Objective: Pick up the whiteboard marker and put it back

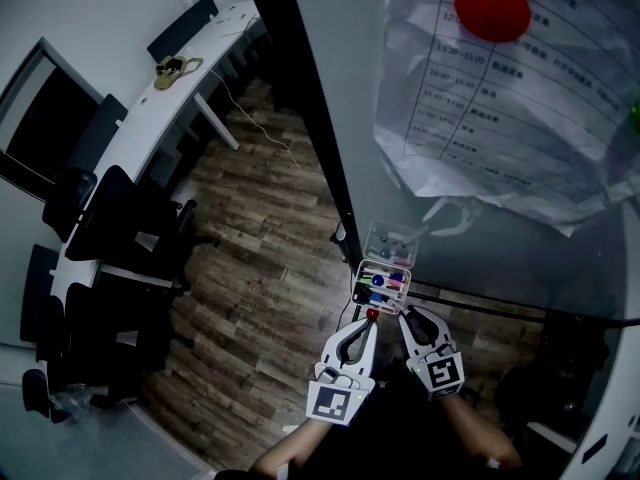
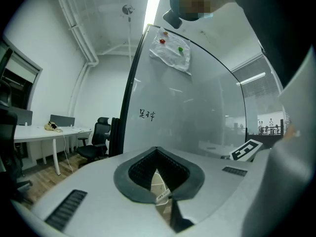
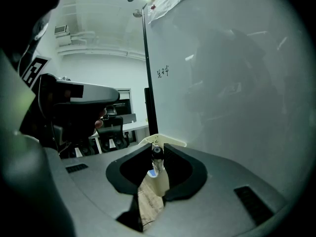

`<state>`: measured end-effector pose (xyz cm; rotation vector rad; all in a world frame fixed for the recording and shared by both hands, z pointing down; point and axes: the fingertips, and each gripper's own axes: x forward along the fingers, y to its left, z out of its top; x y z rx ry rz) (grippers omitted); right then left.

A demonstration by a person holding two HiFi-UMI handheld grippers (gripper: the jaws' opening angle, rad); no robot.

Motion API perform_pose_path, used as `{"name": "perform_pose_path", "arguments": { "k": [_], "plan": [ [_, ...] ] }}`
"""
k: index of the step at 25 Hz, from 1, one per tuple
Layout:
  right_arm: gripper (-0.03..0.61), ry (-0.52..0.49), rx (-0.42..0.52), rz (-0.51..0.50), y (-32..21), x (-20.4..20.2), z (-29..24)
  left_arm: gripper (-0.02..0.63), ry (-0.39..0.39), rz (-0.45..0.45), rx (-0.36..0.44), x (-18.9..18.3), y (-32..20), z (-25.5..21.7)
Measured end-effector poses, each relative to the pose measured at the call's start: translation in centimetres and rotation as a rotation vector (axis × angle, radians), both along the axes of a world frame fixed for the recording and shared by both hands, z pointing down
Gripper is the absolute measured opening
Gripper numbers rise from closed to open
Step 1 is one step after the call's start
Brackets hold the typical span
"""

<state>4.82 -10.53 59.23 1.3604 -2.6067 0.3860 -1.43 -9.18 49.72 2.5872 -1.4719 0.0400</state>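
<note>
A clear marker holder (image 1: 384,265) hangs on the whiteboard (image 1: 520,268), with blue, pink and red caps inside. Both grippers sit just below it. In the right gripper view a dark-ended marker (image 3: 157,154) stands between the tips of my right gripper (image 3: 157,149), pads against both its sides, with the cream holder (image 3: 159,181) behind. My left gripper (image 2: 157,151) has its tips together; through its hollow I see the holder (image 2: 158,179). In the head view the left gripper (image 1: 368,320) and right gripper (image 1: 404,315) lie side by side, a small red cap (image 1: 372,313) at the left tips.
A printed sheet (image 1: 500,98) is pinned high on the board under a red magnet (image 1: 492,8). The board's dark frame (image 1: 320,128) runs along its left edge. Black office chairs (image 1: 120,228) and a long white desk (image 1: 150,108) stand on the wooden floor (image 1: 260,268) to the left.
</note>
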Motion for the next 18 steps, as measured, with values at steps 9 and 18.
{"name": "perform_pose_path", "arguments": {
  "k": [9,18],
  "plan": [
    [0.084,0.016,0.003,-0.007,0.6,-0.2,0.3,0.008,0.006,-0.004,-0.003,0.1,0.5,0.0],
    [0.086,0.002,0.011,-0.042,1.4,-0.5,0.5,0.008,0.001,0.001,-0.001,0.4,1.1,0.0]
  ]
}}
